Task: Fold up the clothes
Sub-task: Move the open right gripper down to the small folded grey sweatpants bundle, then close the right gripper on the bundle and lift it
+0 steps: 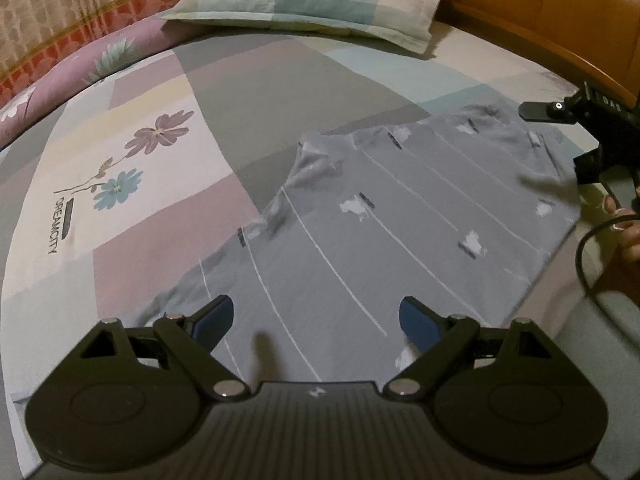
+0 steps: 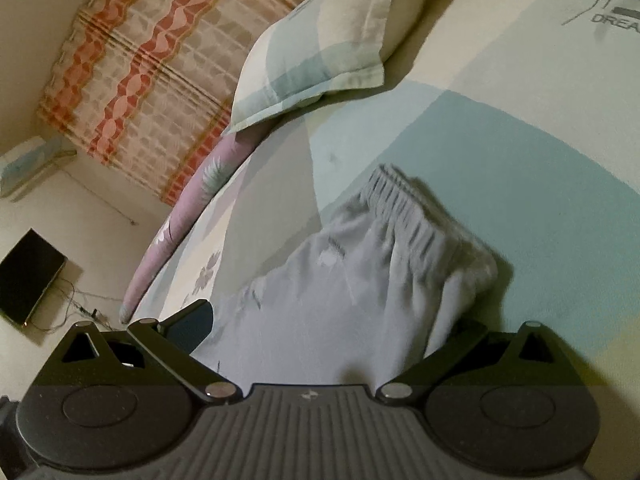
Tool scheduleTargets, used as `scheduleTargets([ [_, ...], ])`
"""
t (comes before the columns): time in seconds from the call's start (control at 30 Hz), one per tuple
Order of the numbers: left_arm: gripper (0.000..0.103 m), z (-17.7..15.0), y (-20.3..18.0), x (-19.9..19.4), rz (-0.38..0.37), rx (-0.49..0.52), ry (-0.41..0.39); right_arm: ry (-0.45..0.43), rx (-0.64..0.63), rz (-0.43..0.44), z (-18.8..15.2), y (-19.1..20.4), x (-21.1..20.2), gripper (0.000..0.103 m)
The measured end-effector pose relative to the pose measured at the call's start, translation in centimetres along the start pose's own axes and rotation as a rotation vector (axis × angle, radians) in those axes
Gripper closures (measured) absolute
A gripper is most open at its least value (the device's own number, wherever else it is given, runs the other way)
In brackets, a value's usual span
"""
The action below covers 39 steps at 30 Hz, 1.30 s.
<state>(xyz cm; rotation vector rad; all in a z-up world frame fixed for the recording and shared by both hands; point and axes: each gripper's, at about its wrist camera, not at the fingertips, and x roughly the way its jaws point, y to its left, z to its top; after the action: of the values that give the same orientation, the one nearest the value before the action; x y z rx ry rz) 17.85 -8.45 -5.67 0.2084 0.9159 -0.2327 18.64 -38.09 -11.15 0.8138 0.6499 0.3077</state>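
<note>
- Lying flat on the bedsheet (image 1: pixel 248 92), the grey striped shorts (image 1: pixel 400 208) run lengthwise away from the left gripper (image 1: pixel 316 320), which hovers over their near end, fingers spread and empty.
- Over the waistband end, the right gripper (image 2: pixel 320 328) has cloth between its spread fingers; whether it pinches cannot be told.
- Beyond sit a pillow (image 1: pixel 312 0), wooden headboard (image 1: pixel 560 20) and curtain (image 2: pixel 160 80).
</note>
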Motion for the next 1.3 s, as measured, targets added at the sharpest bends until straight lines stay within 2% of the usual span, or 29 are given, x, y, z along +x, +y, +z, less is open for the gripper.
scheduleTargets([
  [0.13, 0.013, 0.5, 0.0, 0.3, 0.010, -0.029, -0.001, -0.025, 0.006, -0.018, 0.4, -0.1, 0.5, 0.000],
  [0.33, 0.013, 0.7, -0.1, 1.1, 0.058, -0.015, 0.035, -0.075, -0.093, -0.046, -1.1, 0.3, 0.3, 0.004],
  [0.7, 0.013, 1.0, -0.5, 1.4, 0.073, 0.008, 0.052, -0.075, -0.125, -0.078, -1.3, 0.6, 0.6, 0.006],
  [0.8, 0.013, 1.2, -0.7, 1.7, 0.071, 0.014, 0.052, -0.058, -0.083, -0.075, -0.6, 0.8, 1.0, 0.000],
  [0.93, 0.013, 1.5, -1.0, 1.8, 0.062, 0.013, 0.042, -0.045, -0.128, -0.087, -0.5, 1.3, 1.9, 0.000],
  [1.0, 0.013, 1.4, -1.1, 1.7, 0.054, 0.022, 0.037, -0.050, -0.158, -0.090, -0.9, 1.2, 1.9, 0.003],
  [1.1, 0.013, 1.2, -0.8, 1.5, 0.065, 0.018, 0.036, -0.067, -0.169, -0.116, -1.1, 0.8, 1.4, 0.020],
  [1.13, 0.013, 1.1, -0.6, 1.4, 0.070, 0.014, 0.036, -0.076, -0.168, -0.128, -1.2, 0.6, 1.2, 0.030],
  [1.2, 0.013, 0.9, -0.3, 0.9, 0.067, 0.008, 0.027, -0.095, -0.164, -0.167, -1.4, 0.0, 0.8, 0.053],
  [1.23, 0.013, 0.7, -0.1, 0.7, 0.065, 0.004, 0.023, -0.106, -0.160, -0.200, -1.5, -0.3, 0.7, 0.081],
  [1.27, 0.013, 0.6, 0.1, 0.2, 0.064, 0.004, 0.013, -0.117, -0.155, -0.232, -1.6, -0.6, 0.6, 0.097],
  [1.3, 0.013, 0.4, 0.3, -0.3, 0.064, 0.004, 0.004, -0.123, -0.127, -0.217, -1.6, -1.3, 0.4, 0.097],
])
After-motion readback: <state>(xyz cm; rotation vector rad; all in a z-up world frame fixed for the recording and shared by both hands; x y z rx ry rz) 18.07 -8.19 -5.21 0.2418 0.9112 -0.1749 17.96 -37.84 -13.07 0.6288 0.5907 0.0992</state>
